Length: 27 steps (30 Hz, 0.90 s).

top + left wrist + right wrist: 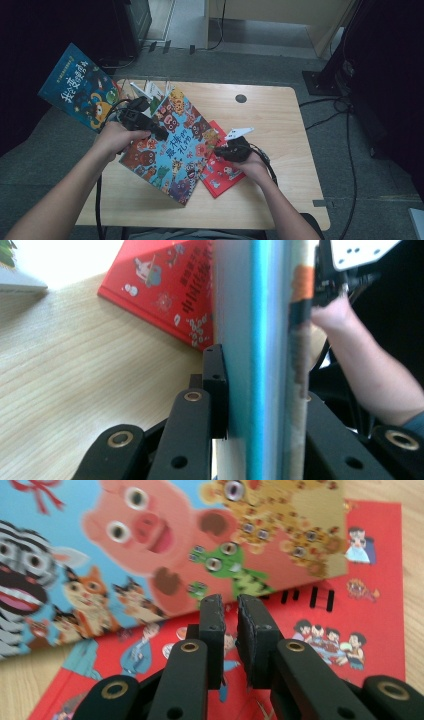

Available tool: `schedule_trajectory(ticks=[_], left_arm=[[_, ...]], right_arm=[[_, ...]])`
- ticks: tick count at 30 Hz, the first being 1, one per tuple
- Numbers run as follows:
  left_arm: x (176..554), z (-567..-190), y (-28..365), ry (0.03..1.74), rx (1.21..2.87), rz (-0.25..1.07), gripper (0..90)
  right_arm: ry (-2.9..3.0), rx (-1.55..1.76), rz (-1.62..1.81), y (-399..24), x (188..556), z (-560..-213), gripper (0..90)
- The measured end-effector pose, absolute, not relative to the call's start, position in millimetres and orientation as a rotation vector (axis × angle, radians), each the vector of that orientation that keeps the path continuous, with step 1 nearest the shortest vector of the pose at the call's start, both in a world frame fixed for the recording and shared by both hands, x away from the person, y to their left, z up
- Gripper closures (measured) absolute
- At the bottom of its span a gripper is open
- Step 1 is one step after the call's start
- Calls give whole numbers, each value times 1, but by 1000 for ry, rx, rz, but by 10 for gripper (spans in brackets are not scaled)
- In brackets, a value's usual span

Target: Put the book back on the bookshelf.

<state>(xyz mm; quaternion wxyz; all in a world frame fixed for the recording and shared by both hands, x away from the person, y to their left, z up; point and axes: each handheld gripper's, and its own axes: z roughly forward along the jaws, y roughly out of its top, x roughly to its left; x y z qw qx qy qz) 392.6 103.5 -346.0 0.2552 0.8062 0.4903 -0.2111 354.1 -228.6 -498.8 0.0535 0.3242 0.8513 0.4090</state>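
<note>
In the high view the left gripper (159,131) was held over the near-left part of the wooden table (280,112), with its jaws closed on the left edge of the blue animal book (172,147). That book slanted across the middle of the table, its far corner pointing towards the upright rack of books (145,91) at the back left, and its right side lay over the red book (222,172). In the left gripper view the blue book (260,340) stood edge-on between the two black jaws, the left pad pressed flat against its cover and the right jaw against the other side, so the grip was firm on the book's edge; the red book (165,287) lay flat on the table beyond it. The right gripper (225,150) hovered just over the seam where the blue book's right edge overlapped the red one, the person's hand behind it. In the right gripper view its jaws stood only slightly parted, a narrow gap between the pads and nothing caught in it; the blue book's (165,540) edge lay just ahead of the fingertips, with the red book (345,620) beneath and to the right. A third, dark blue book (77,87) stood apart at the far left, off the table's edge.
</note>
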Motion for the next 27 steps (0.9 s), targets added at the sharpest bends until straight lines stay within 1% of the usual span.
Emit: schedule_trajectory(ticks=[4,9,14,19,27], left_arm=[[389,-339,104,1319,2216,-559,813],[383,-330,118,1338,2208,-519,806],[375,-324,142,1372,2180,-511,803],[365,-316,167,1433,2150,-453,797],[349,-304,208,1512,2078,-406,792]], right_arm=[[2593,980,1235,-229,355,-500,804],[2587,966,1220,-227,355,-500,779],[2590,986,1203,-227,358,-502,754],[2576,989,1209,-225,362,-503,730],[2567,996,1195,-220,368,-506,677]])
